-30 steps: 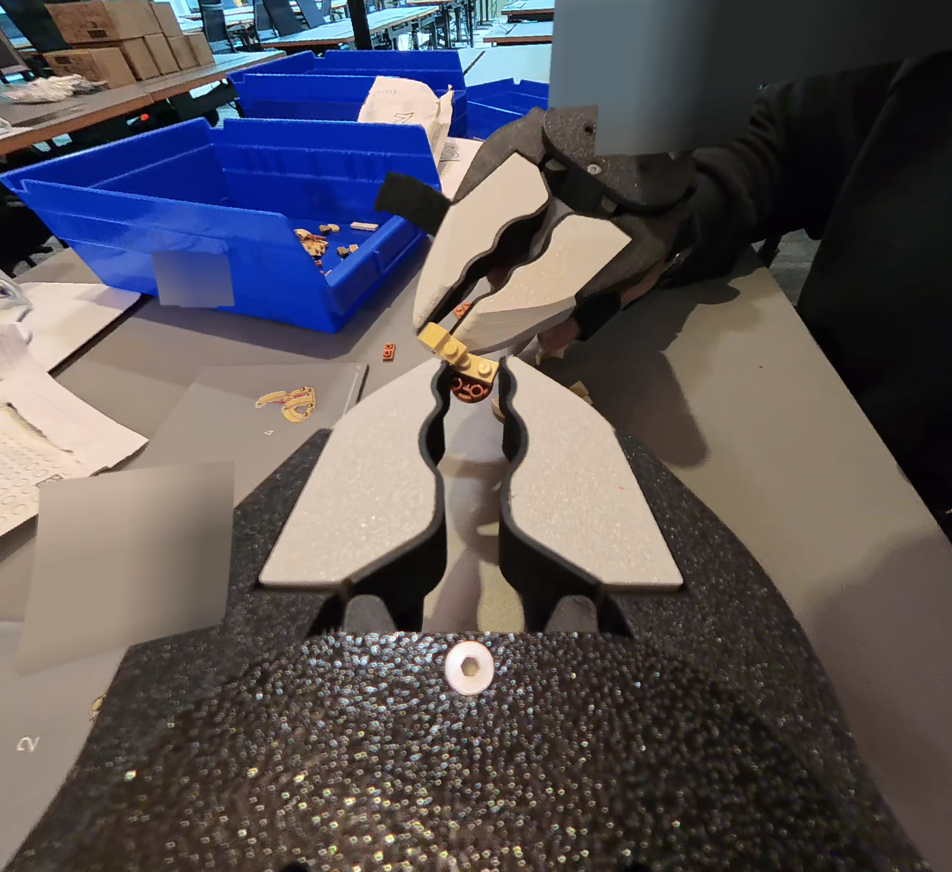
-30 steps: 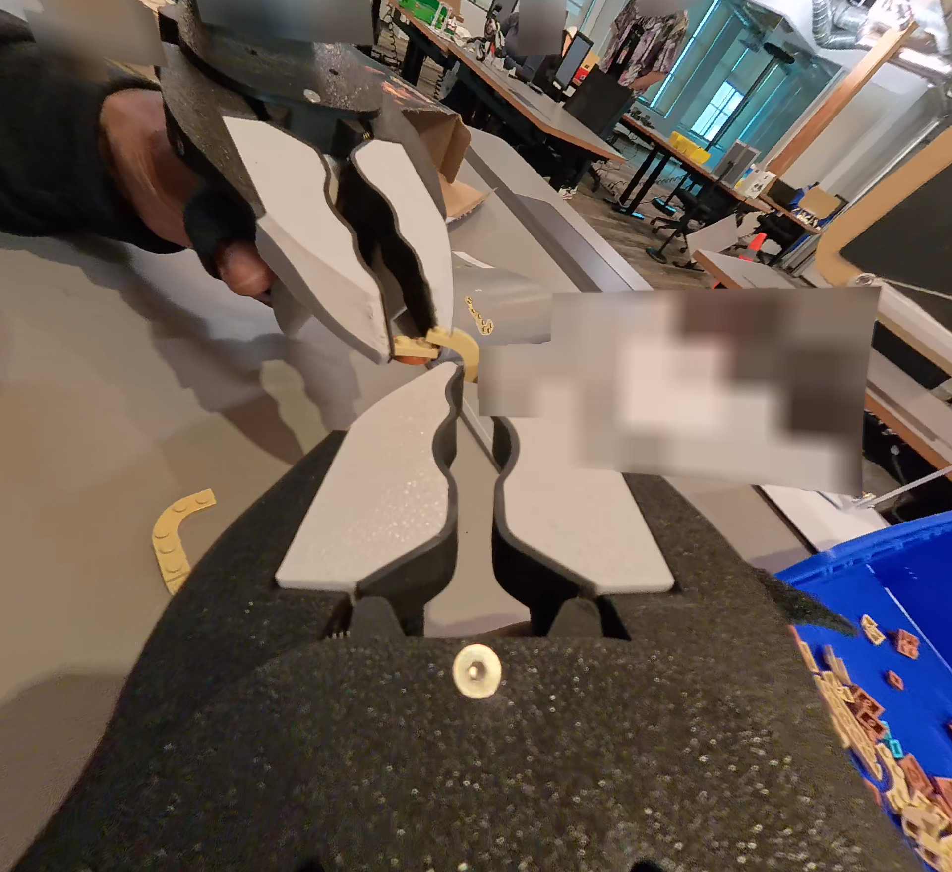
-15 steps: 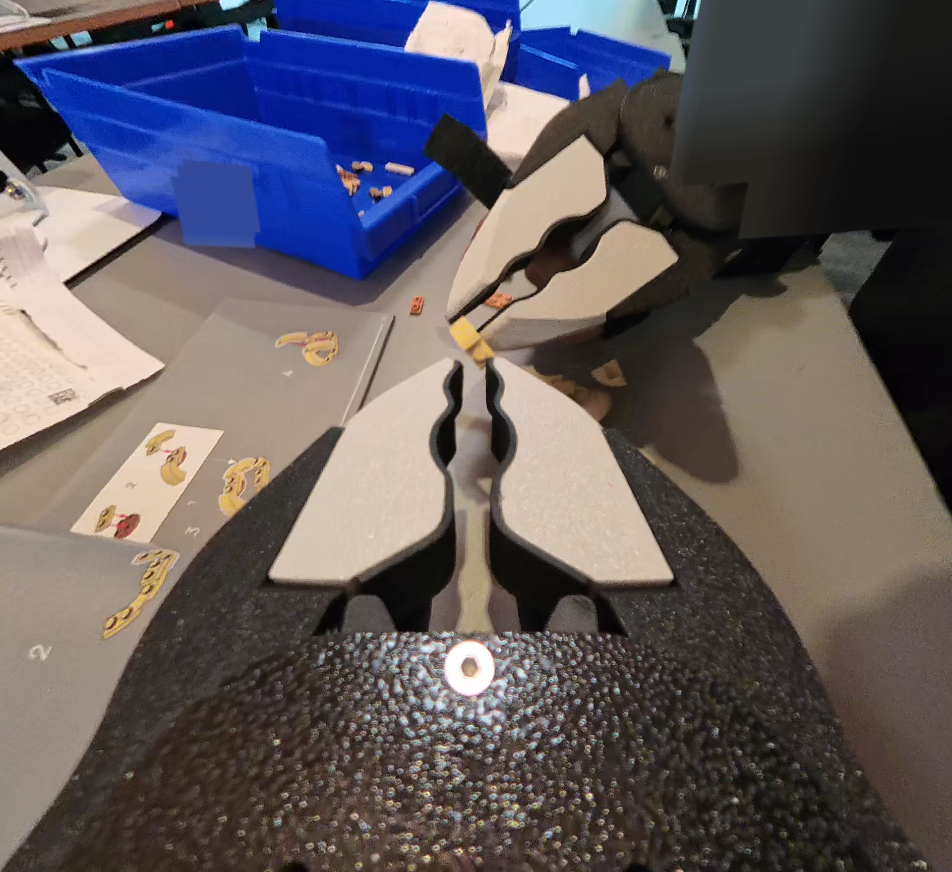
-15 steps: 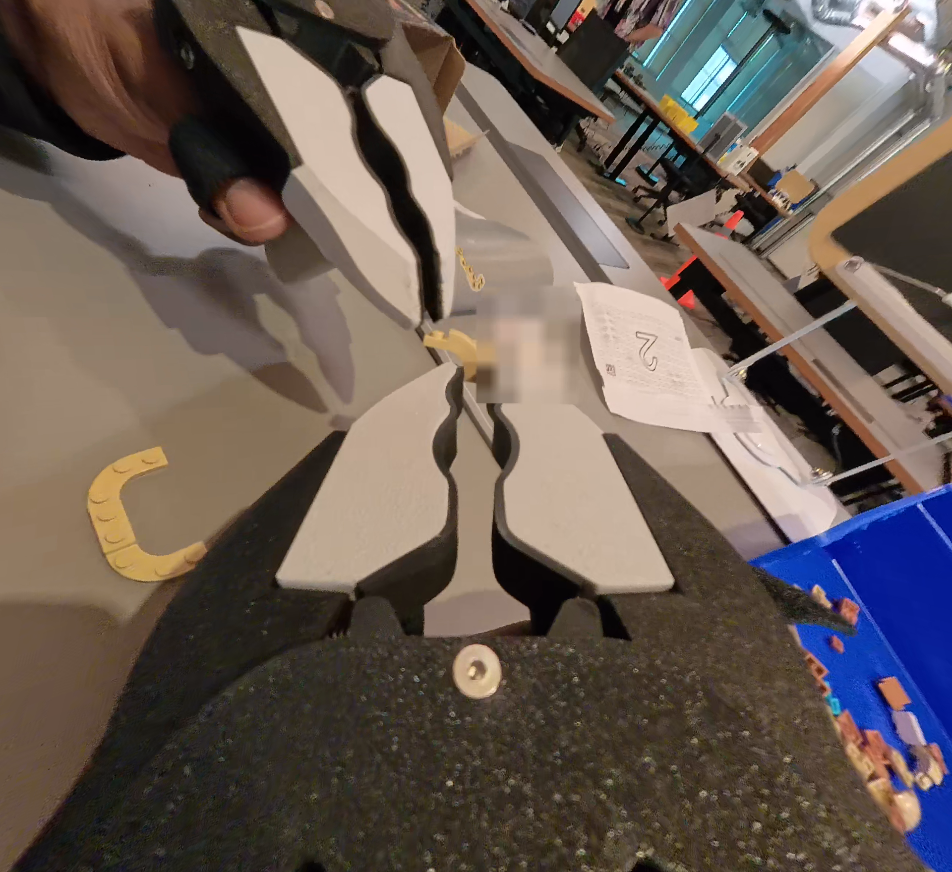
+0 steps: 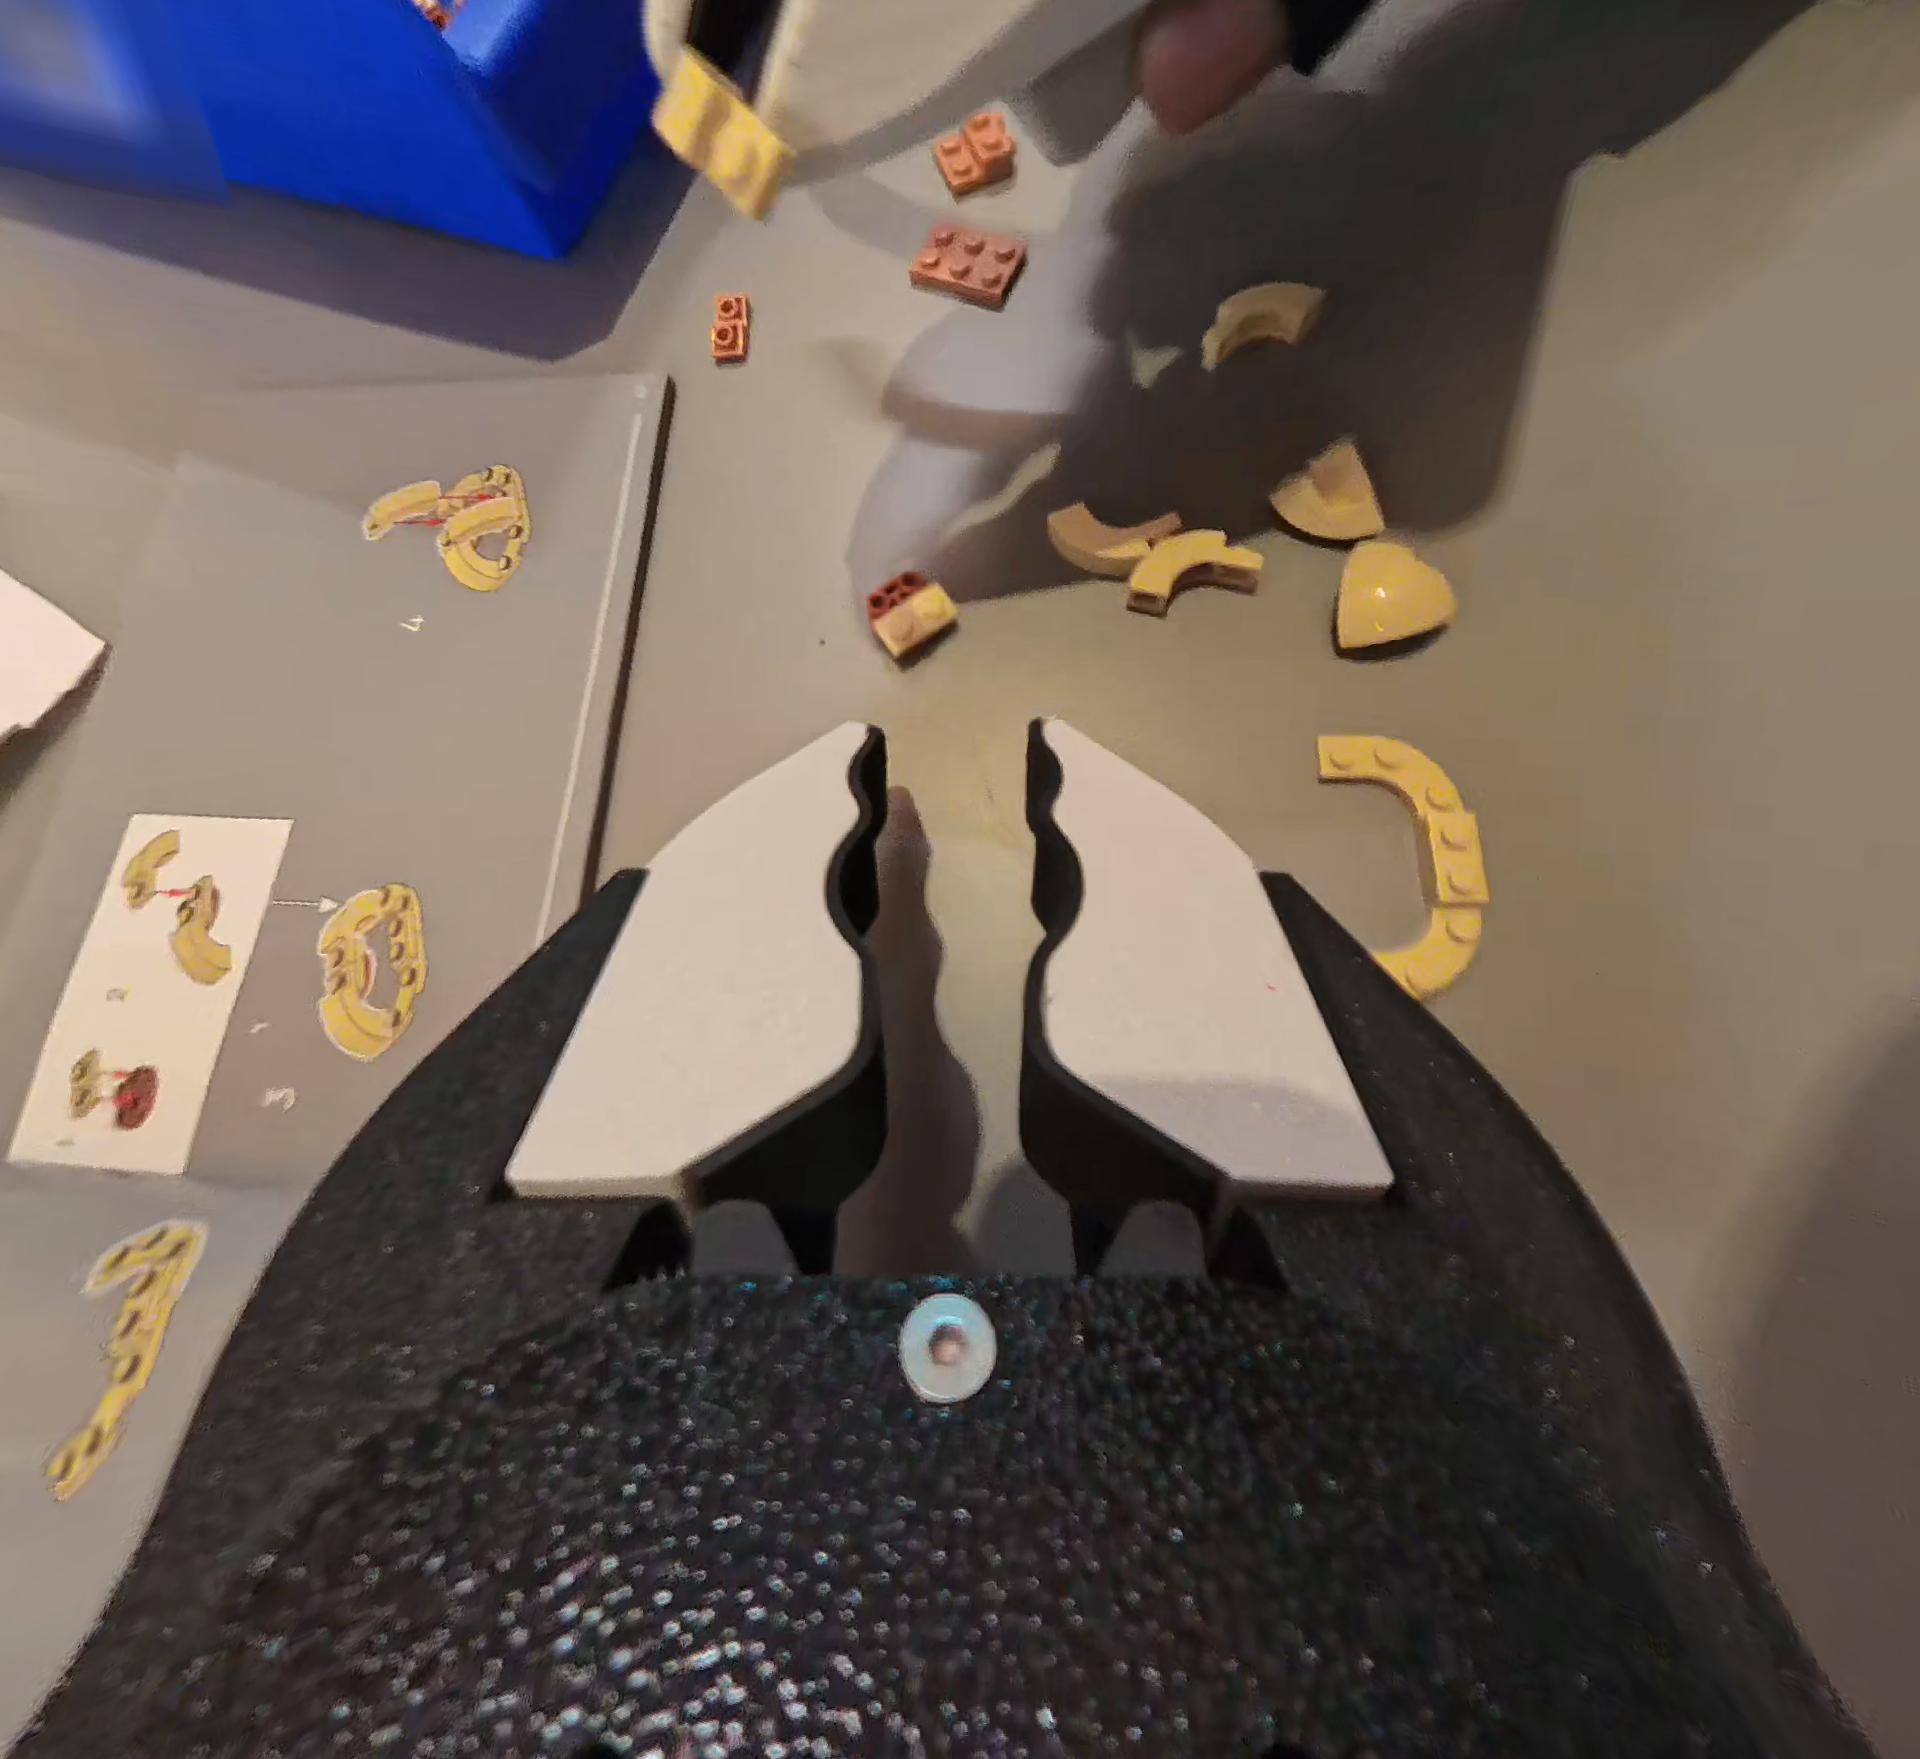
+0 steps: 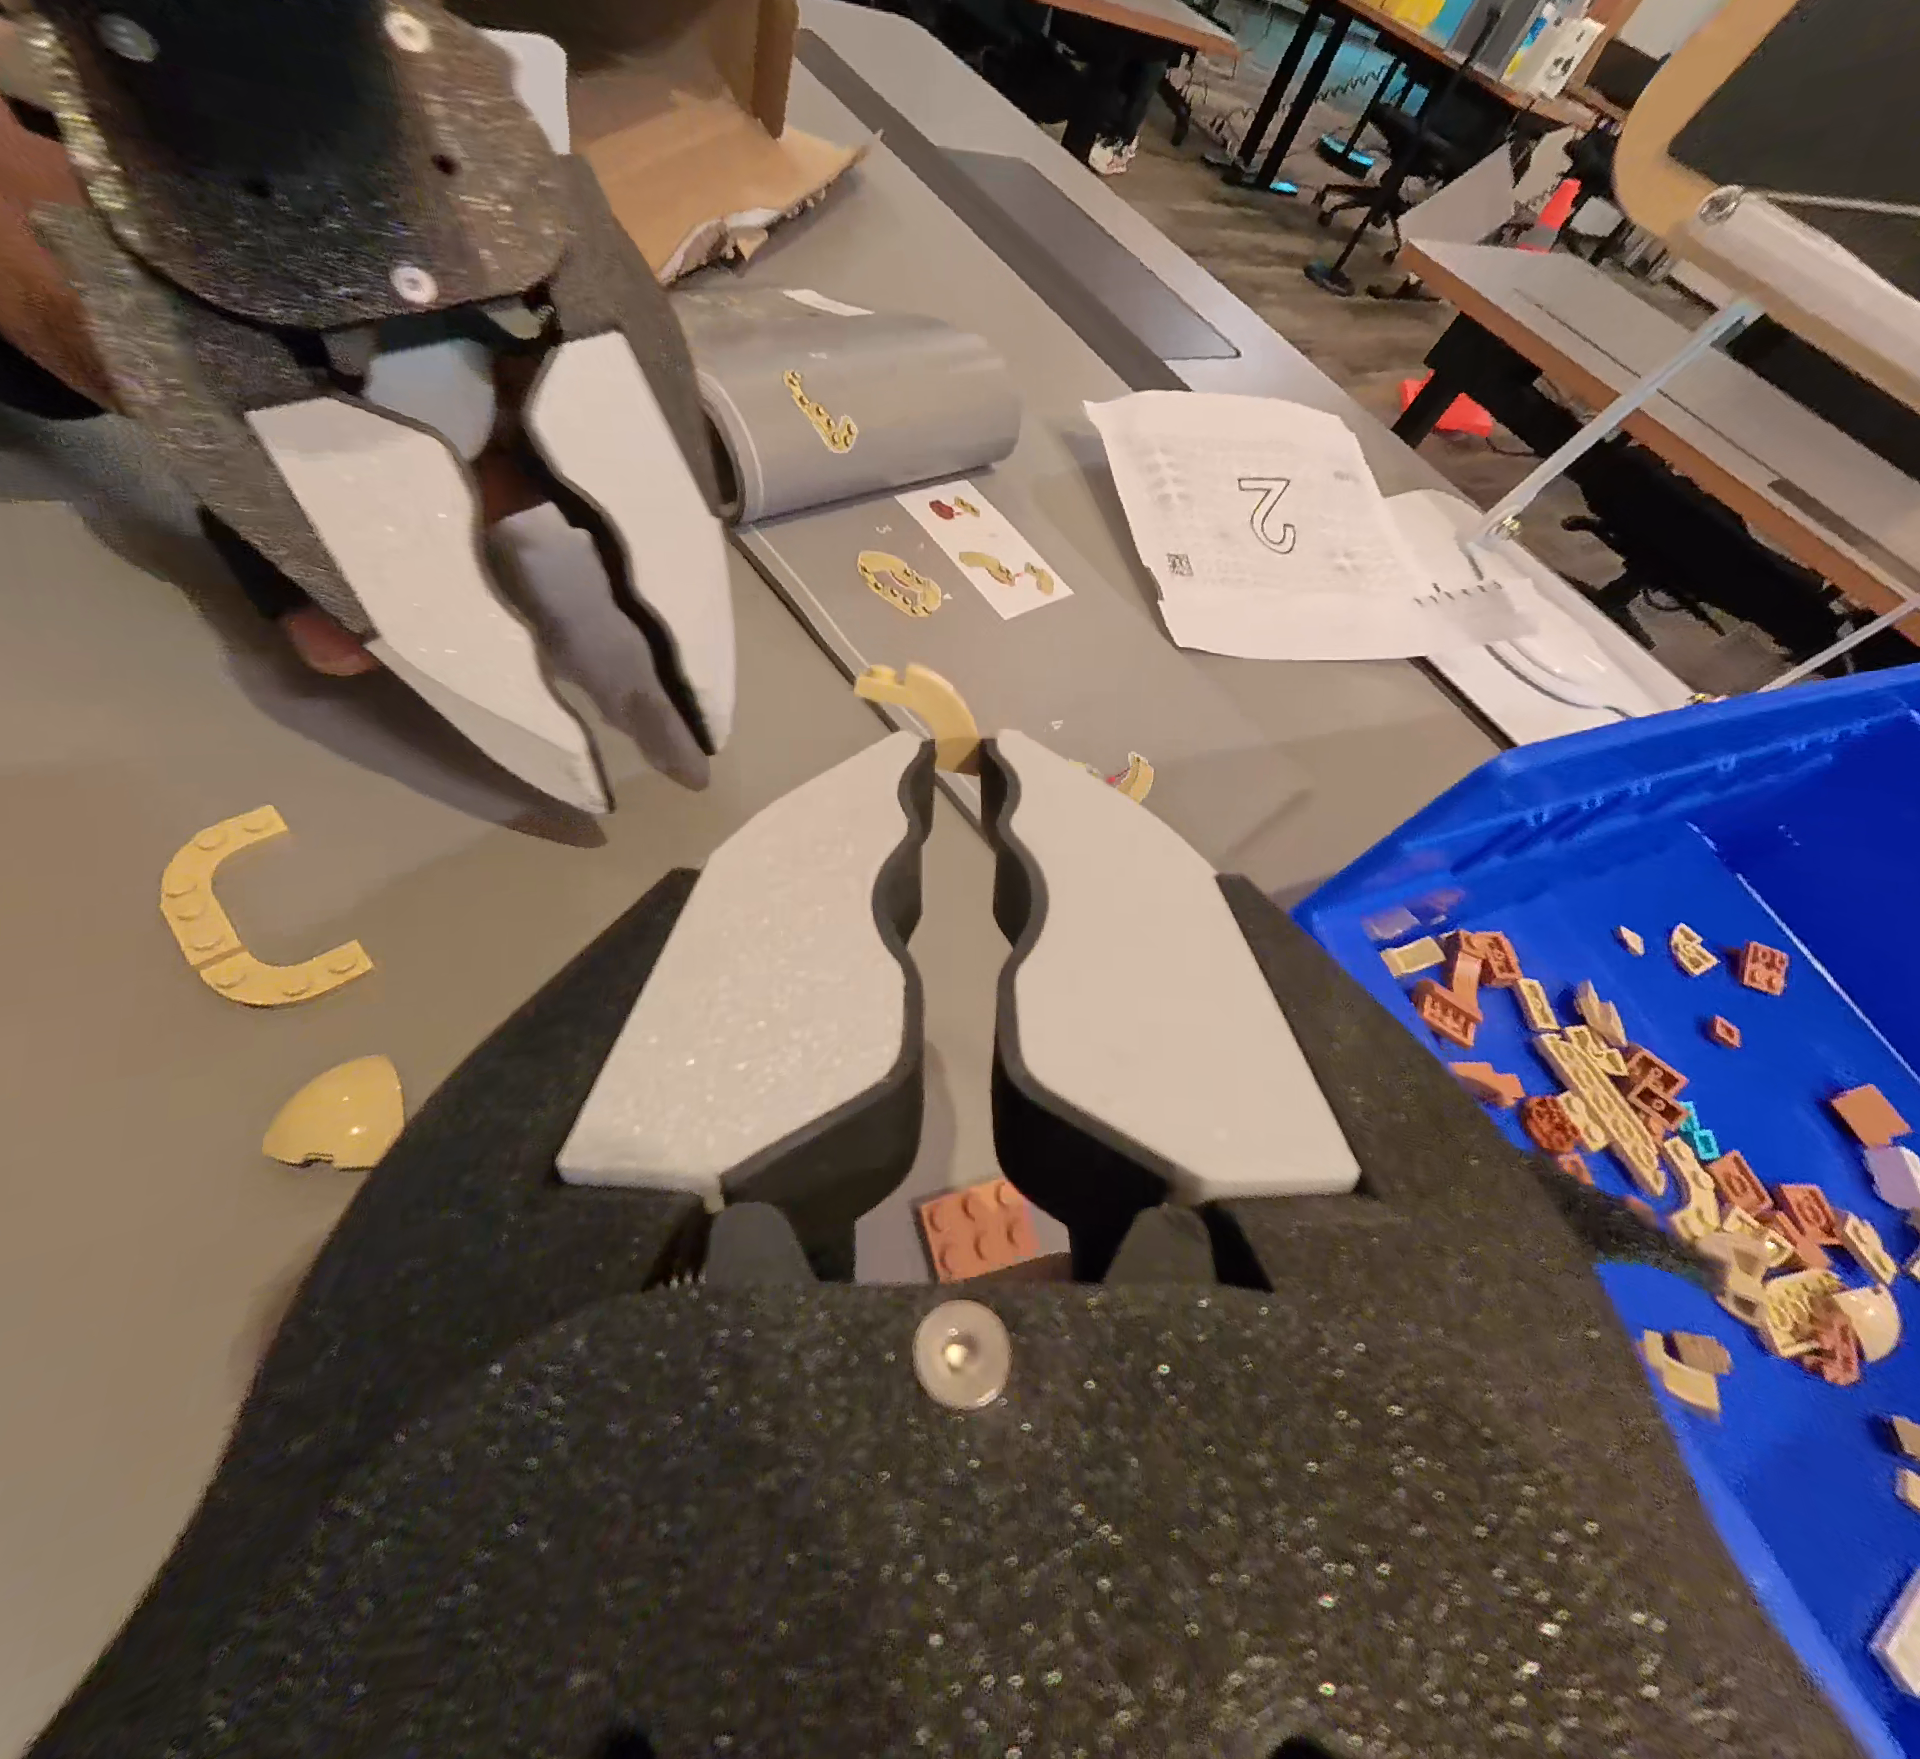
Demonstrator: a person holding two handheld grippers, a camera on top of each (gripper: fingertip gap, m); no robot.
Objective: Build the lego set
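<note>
My left gripper is open and empty, low over the grey table; it also shows in the right wrist view. My right gripper is shut on a tan curved piece, which sticks out past its fingertips. The same piece shows in the left wrist view, held above the table. A tan C-shaped plate assembly lies just right of my left gripper and shows again in the right wrist view. A small brown-and-tan brick lies ahead of the left fingertips.
Tan arches, a tan dome and brown plates lie loose on the table. A blue bin of several pieces stands at the right gripper's side. An open instruction booklet, a paper sheet and a cardboard box lie beyond. About 9 cm separates my left fingertips from my right.
My left gripper has drawn back from the right gripper, tilted down toward the table and opened wider. The right gripper keeps its hold on the tan piece.
</note>
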